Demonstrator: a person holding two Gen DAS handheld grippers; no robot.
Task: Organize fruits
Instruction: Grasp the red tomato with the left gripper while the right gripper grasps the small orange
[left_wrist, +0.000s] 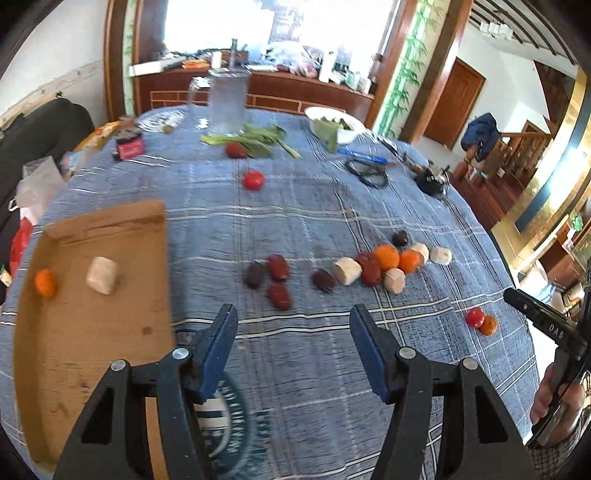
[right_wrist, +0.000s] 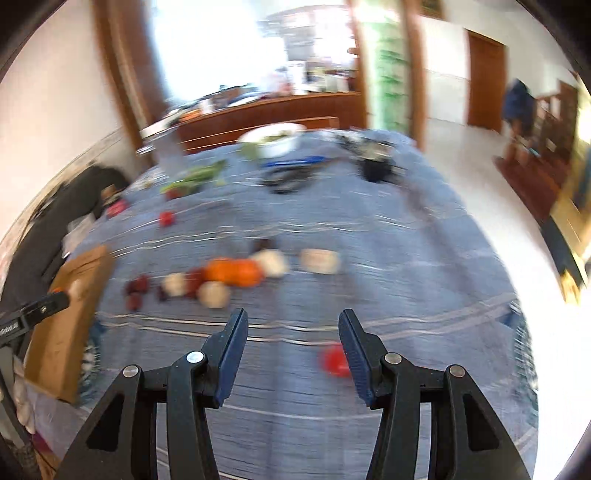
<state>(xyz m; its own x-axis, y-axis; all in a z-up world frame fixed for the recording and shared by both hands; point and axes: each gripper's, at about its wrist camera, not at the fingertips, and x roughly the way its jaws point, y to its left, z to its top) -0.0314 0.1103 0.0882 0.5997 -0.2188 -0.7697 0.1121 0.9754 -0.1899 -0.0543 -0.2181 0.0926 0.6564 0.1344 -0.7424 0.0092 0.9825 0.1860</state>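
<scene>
While most of the fruits lie loose on the blue plaid tablecloth (left_wrist: 317, 214), two already sit in the cardboard tray (left_wrist: 110, 332) at the left: a small orange (left_wrist: 46, 282) and a pale cream chunk (left_wrist: 102, 275), apart from each other. Right of the tray, three dark red fruits (left_wrist: 277, 280) cluster with a darker purple one (left_wrist: 255, 274) touching them. Further right a denser heap gathers two oranges (left_wrist: 397, 257), several pale chunks (left_wrist: 347, 270), red pieces and dark ones, all touching or just beside one another. Near the right edge of the cloth a small tomato (left_wrist: 474, 316) rests against another orange fruit (left_wrist: 489, 325). A lone tomato (left_wrist: 253, 180) lies well back, near leafy greens (left_wrist: 251, 138) and a white bowl (left_wrist: 334, 122).

The left gripper (left_wrist: 293, 321) hovers over bare cloth with its jaws spread wide, holding nothing. The right gripper (right_wrist: 293, 328) is likewise spread apart and empty (its view is badly motion-blurred); a red fruit (right_wrist: 334, 360) shows just beside its right finger, though contact cannot be judged.
</scene>
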